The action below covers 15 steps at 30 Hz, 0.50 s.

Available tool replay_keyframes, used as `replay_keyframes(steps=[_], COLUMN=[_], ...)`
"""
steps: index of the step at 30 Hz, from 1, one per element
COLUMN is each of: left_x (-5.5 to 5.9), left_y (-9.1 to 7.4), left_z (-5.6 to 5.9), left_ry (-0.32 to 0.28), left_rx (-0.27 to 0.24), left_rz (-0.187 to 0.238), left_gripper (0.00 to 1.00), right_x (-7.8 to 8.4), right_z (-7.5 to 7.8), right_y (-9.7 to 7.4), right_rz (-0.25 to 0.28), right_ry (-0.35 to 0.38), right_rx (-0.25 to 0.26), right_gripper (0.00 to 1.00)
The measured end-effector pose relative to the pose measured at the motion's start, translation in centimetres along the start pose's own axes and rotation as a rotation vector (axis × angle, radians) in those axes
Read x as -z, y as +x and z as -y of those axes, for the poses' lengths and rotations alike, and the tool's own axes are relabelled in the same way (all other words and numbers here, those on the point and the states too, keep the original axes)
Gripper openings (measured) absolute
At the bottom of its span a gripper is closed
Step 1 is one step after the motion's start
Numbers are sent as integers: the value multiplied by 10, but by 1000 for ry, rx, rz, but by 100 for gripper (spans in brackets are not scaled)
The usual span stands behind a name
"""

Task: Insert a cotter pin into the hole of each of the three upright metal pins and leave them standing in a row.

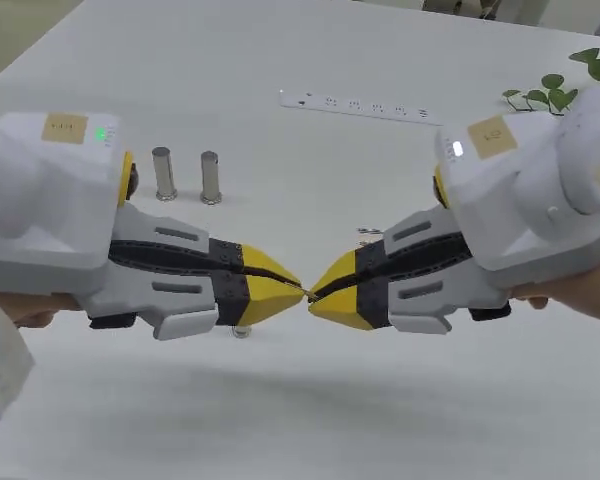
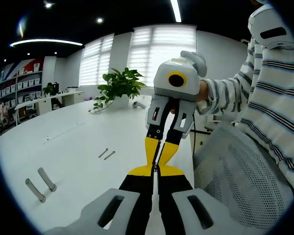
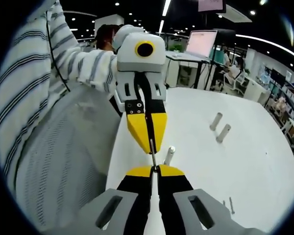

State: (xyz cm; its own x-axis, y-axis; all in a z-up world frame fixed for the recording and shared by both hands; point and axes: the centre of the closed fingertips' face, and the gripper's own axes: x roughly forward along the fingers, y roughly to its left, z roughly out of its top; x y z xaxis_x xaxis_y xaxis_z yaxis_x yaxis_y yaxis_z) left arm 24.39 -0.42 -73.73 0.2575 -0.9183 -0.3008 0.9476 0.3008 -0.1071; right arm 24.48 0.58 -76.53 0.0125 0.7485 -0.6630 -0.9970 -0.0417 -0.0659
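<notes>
Risk: left hand-held gripper [image 1: 296, 289] and right hand-held gripper [image 1: 315, 293] meet tip to tip above the tabletop [image 1: 280, 60], both seemingly clenched on one thin cotter pin [image 3: 152, 149]. A mistimed release or twist could bend or drop it. Count: three upright pins, namely far pin [image 1: 162, 173], its neighbour pin [image 1: 210, 177] and near pin [image 1: 242, 330] under the left tips; three cotter pins, one held and two loose cotter pins [image 2: 106, 154].
</notes>
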Motion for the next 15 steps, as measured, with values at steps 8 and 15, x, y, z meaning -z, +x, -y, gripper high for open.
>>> replay_keyframes(steps=[8, 15], left_x=[12, 22], left_y=[-2, -4], left_z=[2, 4], left_ry=[-17, -8], left_rx=[20, 49], left_rz=[-39, -75], left_gripper=[0, 0], right_x=[3, 7], right_z=[-6, -13], right_y=[-1, 1], right_rz=[-20, -39], right_ry=[-16, -21], right_rx=[-31, -78], right_gripper=[4, 4])
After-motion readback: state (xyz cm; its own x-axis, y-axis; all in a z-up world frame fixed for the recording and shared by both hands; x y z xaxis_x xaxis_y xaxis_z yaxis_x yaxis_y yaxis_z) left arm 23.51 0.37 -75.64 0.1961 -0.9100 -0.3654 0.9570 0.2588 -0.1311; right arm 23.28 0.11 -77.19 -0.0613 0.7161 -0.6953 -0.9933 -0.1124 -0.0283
